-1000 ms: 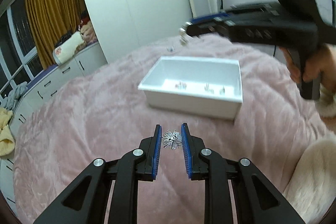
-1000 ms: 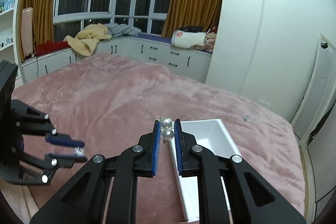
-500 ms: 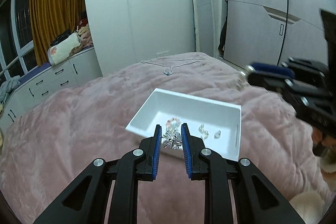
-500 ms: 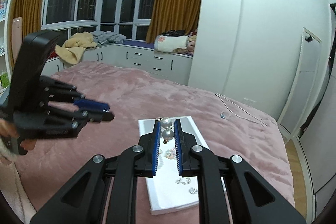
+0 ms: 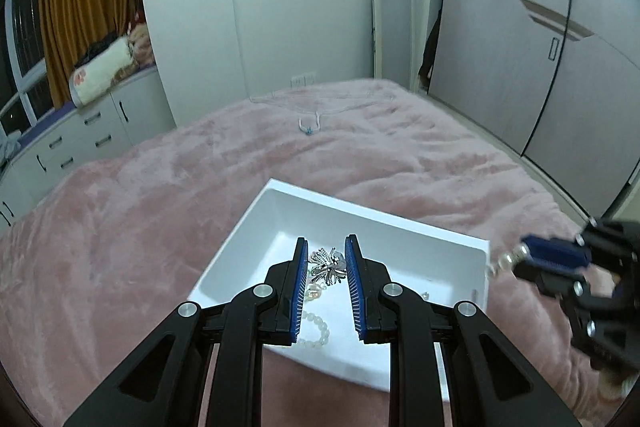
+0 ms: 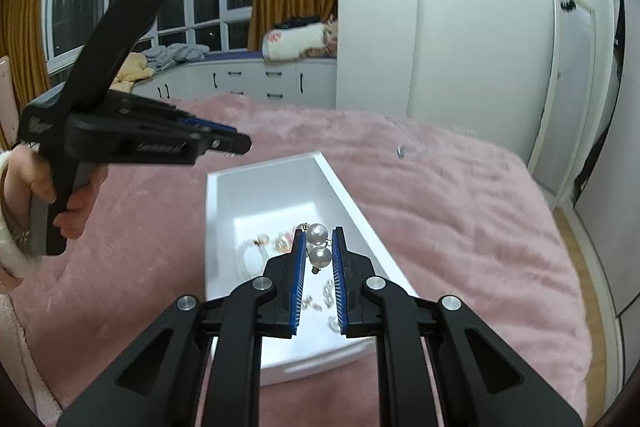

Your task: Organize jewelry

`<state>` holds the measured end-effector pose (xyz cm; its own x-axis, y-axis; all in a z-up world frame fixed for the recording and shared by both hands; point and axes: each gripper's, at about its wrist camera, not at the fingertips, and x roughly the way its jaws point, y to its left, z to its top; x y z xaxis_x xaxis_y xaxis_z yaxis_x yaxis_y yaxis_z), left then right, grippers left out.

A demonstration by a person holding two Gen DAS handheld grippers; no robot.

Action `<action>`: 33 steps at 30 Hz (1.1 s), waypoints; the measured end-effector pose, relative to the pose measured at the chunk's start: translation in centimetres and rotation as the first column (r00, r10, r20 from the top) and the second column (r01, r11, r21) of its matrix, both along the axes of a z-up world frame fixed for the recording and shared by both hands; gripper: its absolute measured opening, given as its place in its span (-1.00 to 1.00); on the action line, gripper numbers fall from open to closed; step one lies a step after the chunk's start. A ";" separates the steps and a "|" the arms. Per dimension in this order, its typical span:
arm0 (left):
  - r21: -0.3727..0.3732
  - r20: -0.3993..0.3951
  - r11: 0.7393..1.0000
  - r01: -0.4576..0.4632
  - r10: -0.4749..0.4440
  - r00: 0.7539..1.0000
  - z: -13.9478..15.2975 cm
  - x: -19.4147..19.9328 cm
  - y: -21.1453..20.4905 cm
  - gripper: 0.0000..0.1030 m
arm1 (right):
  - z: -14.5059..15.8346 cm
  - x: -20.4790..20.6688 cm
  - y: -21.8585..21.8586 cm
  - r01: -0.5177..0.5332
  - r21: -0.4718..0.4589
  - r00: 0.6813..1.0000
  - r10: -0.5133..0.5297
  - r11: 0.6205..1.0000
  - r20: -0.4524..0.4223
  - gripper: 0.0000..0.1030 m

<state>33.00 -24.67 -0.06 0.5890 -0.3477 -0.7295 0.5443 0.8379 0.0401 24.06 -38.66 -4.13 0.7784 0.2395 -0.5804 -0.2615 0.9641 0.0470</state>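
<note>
Both grippers (image 5: 327, 251) (image 6: 319, 239) clamped, angled downward

Both wrist views over tray (image 5: 280, 195)

Left gripper (image 5: 327, 259) pinches a silver brooch (image 5: 328, 264) over the white tray (image 5: 360, 217) on the pink bed (image 5: 140, 211). Pearl bracelet (image 5: 316, 331) lies in the tray's near end. Right gripper (image 5: 516, 261), at the tray's right rim, grips pearls. Thin necklace (image 5: 310, 125) near the bed's far edge.

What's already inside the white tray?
In the white tray: a pearl bracelet and several small earrings. The grippers' fingers cover part of its floor, so more may lie hidden.
</note>
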 end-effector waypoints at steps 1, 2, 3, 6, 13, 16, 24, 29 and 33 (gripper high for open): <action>0.014 -0.011 1.000 -0.007 0.007 1.000 -0.8 0.9 -0.6 -0.54 | -0.7 0.2 -0.2 0.001 0.011 1.000 0.000 1.000 -0.017 -0.73; 0.027 -0.020 1.000 -0.010 0.011 1.000 -1.6 1.6 -0.9 -0.54 | -1.4 0.5 -0.5 0.003 0.021 0.999 -0.002 1.000 -0.036 -0.73; 0.043 -0.028 0.999 -0.015 0.016 0.999 -2.3 2.3 -1.3 -0.54 | -2.0 0.7 -0.6 0.008 0.023 0.999 -0.007 1.000 -0.049 -0.73; 0.099 -0.069 0.995 -0.026 0.033 0.997 -4.7 4.3 -2.7 -0.54 | -3.8 1.5 -1.0 0.018 0.036 0.996 -0.015 0.999 -0.089 -0.73; 0.152 -0.165 0.988 -0.040 0.065 0.984 -9.2 5.9 -3.9 -0.53 | -6.0 2.2 -0.9 0.021 0.049 0.990 -0.014 0.999 -0.137 -0.70; 0.164 -0.169 0.985 -0.056 0.084 0.982 -10.0 5.8 -3.7 -0.17 | -6.0 2.2 -1.0 0.035 0.044 0.991 -0.029 0.998 -0.133 -0.45; 0.091 -0.161 0.989 -0.120 0.133 0.978 -7.8 4.9 -1.8 0.37 | -3.3 1.1 -0.7 0.036 0.047 0.998 -0.033 0.998 -0.056 0.04; 0.057 -0.031 0.990 -0.127 0.129 0.991 -3.3 2.4 -1.0 0.64 | -0.1 0.0 -0.7 0.040 0.044 0.999 -0.041 0.998 0.016 0.19; 0.022 0.026 0.990 -0.136 0.136 0.990 0.1 0.3 -0.4 0.64 | 2.5 -1.0 -0.1 0.046 0.038 0.998 -0.048 0.998 0.047 0.47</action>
<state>33.25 -25.03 0.08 0.6472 -0.2462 -0.7214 0.4240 0.9028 0.0723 23.02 -38.77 -1.59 0.8162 0.2224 -0.5333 -0.2188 0.9732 0.0709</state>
